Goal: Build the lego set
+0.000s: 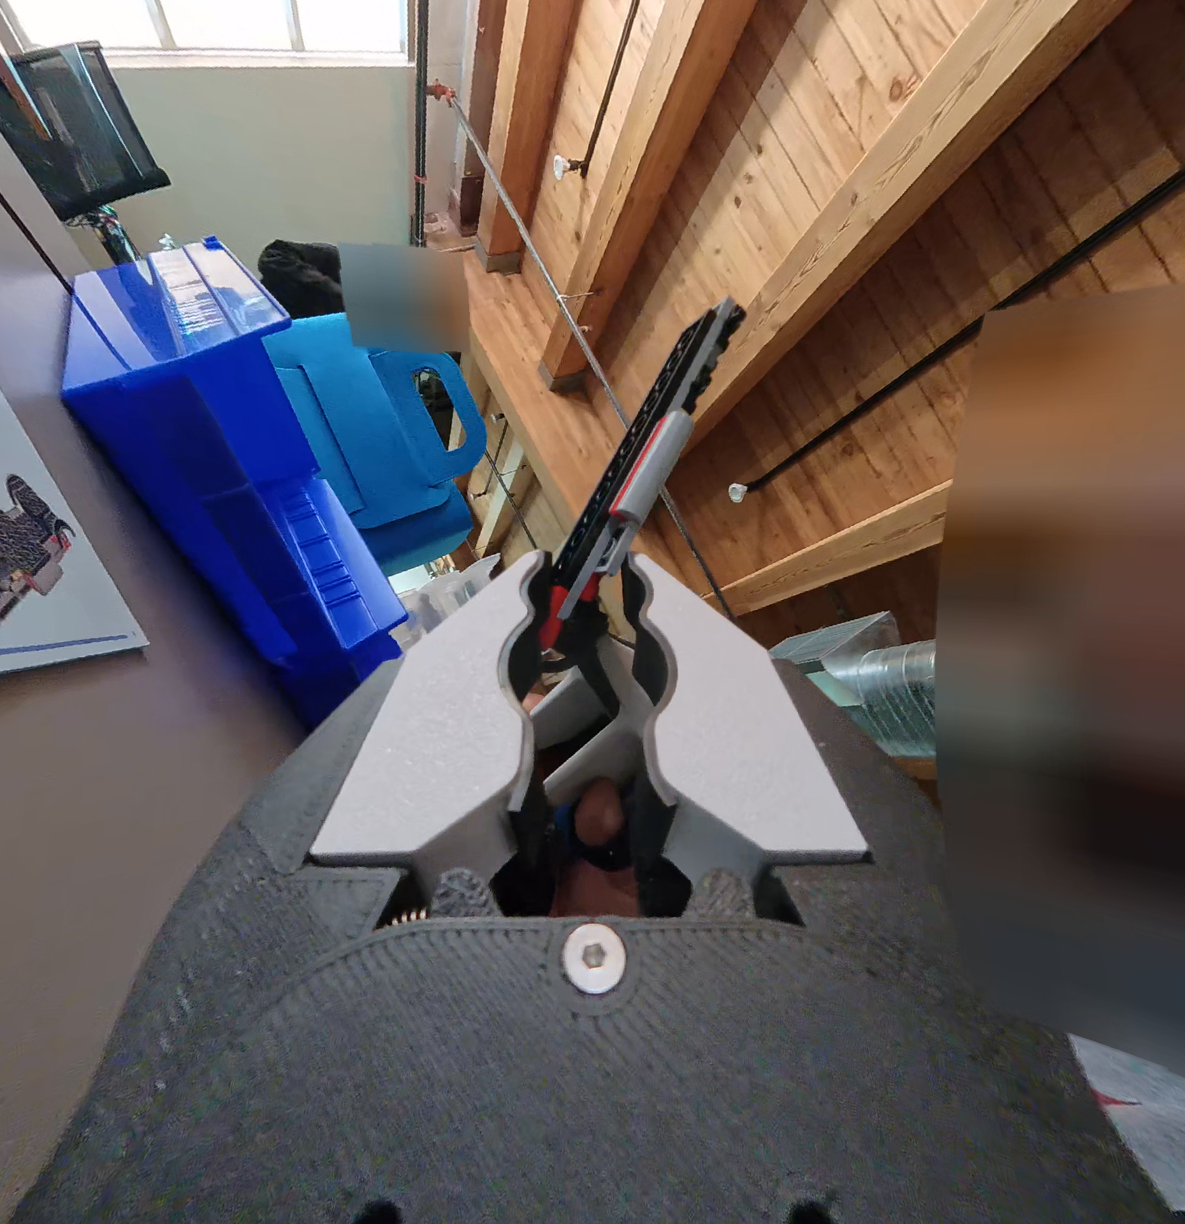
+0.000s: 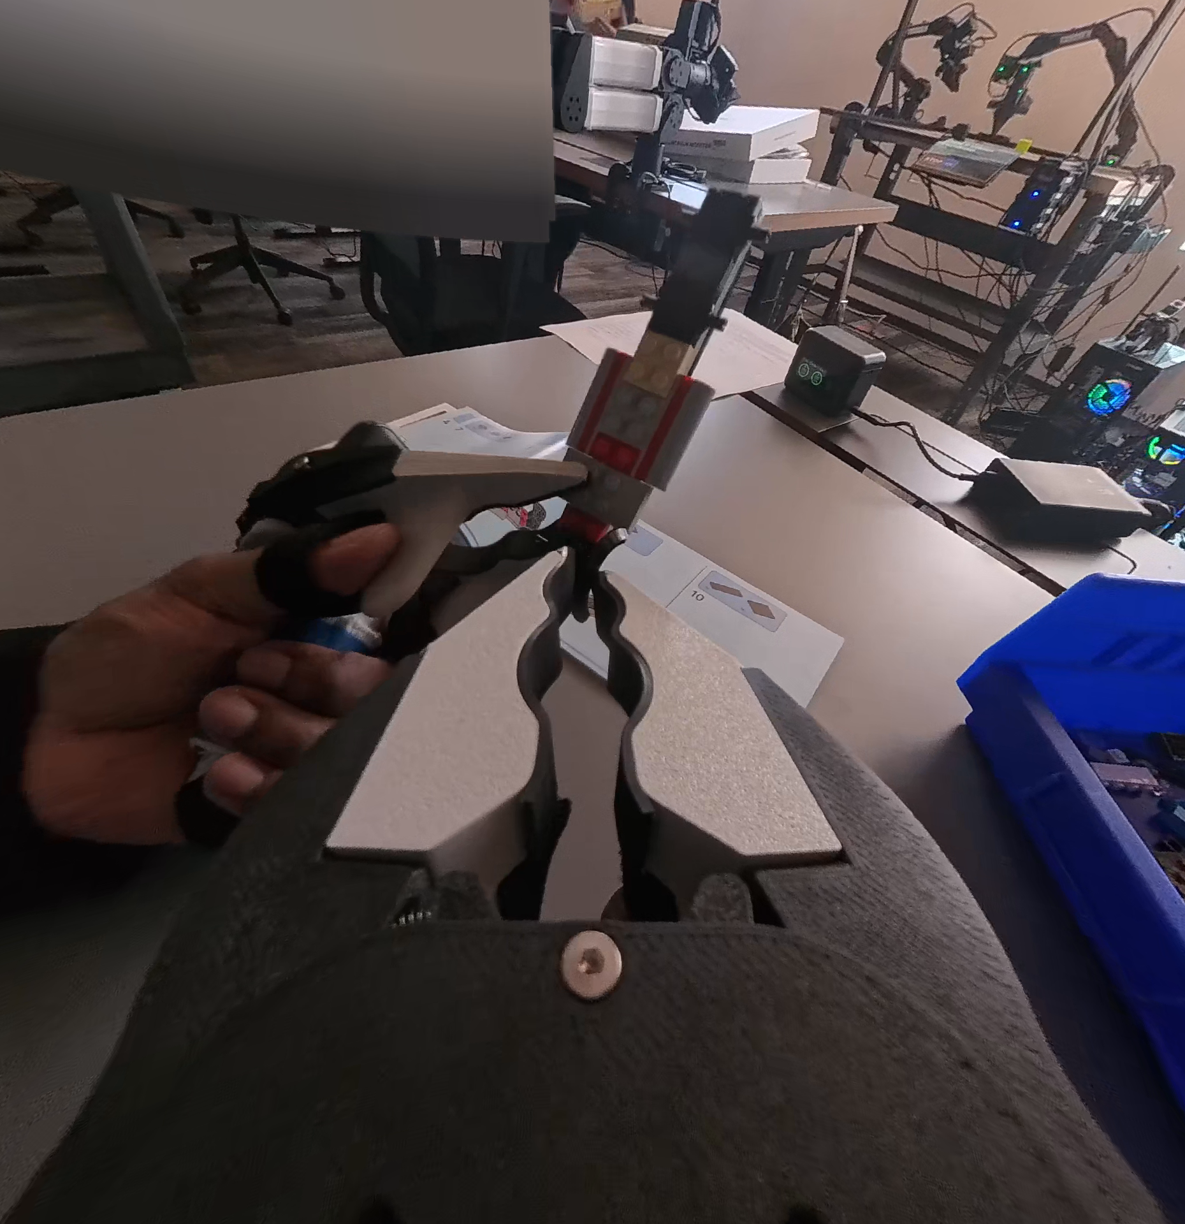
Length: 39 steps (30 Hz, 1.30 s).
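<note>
Above the table (image 2: 808,530), both the left hand-held gripper (image 1: 586,583) and right hand-held gripper (image 2: 583,583) clench the lego assembly (image 2: 636,430).

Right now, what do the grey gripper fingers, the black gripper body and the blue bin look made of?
Grey fingers: probably printed or moulded plastic, matte, fine speckled grain. Black gripper body: 3D-printed plastic, judging by the ribbed layer lines. Blue bin: moulded hard plastic, smooth, slightly glossy, with ribbed walls.
</note>
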Each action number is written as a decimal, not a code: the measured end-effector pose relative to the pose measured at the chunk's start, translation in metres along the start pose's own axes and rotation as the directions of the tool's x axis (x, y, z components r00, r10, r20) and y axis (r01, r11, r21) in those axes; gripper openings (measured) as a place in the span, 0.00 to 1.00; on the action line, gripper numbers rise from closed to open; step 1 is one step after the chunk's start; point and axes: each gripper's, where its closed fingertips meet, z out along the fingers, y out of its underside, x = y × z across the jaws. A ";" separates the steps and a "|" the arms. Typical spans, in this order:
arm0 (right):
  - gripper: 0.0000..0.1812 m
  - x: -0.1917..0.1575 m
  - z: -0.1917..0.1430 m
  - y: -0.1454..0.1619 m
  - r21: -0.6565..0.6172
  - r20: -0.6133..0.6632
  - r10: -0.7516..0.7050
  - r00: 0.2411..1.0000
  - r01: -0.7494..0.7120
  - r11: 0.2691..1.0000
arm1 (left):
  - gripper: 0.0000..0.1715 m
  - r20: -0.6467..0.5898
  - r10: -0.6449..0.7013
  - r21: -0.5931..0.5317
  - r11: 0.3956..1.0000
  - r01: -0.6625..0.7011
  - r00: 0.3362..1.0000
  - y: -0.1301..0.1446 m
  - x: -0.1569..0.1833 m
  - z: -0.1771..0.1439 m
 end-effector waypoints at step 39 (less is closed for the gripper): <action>0.04 -0.005 -0.002 -0.006 0.013 -0.020 -0.061 0.998 0.061 0.998 | 0.09 0.057 0.124 0.031 0.992 -0.126 0.991 0.003 0.009 0.000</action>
